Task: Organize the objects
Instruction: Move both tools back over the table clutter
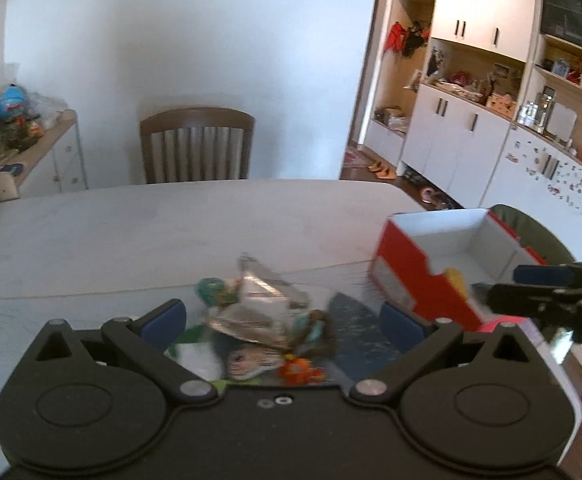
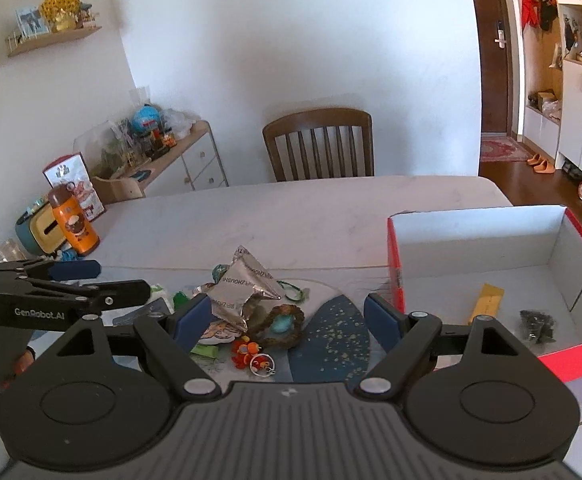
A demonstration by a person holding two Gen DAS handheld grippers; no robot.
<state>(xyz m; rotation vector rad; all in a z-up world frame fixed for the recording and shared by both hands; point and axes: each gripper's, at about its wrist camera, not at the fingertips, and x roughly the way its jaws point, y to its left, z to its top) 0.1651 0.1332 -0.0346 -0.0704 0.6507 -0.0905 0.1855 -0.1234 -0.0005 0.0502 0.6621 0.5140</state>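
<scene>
- Clutter pile (image 1: 259, 320), left wrist view: a crumpled foil packet (image 1: 259, 292) lies on top of small trinkets on the worktop (image 1: 171, 232), just beside the red box (image 1: 423, 280); the left gripper (image 1: 283, 320) stands wide and empty, its blue pads either side of the pile; the picture is smeared, so a close here could, in my judgement, catch the foil's loose edge only and let it slip; the right gripper (image 1: 503, 288) hangs over the box's near corner, and the two could knock together.
- Right wrist view: the same pile sits between the box (image 2: 491, 240) and the left gripper (image 2: 95, 280); the right gripper (image 2: 287, 320) is wide with nothing held; a yellow packet (image 2: 487, 304) and a dark item (image 2: 537, 326) already lie inside the box; the keyring charm (image 2: 257, 358) and woven ring (image 2: 283, 322) touch the foil, so lifting it may drag them off; a pad may also nudge the box wall and shift it.
</scene>
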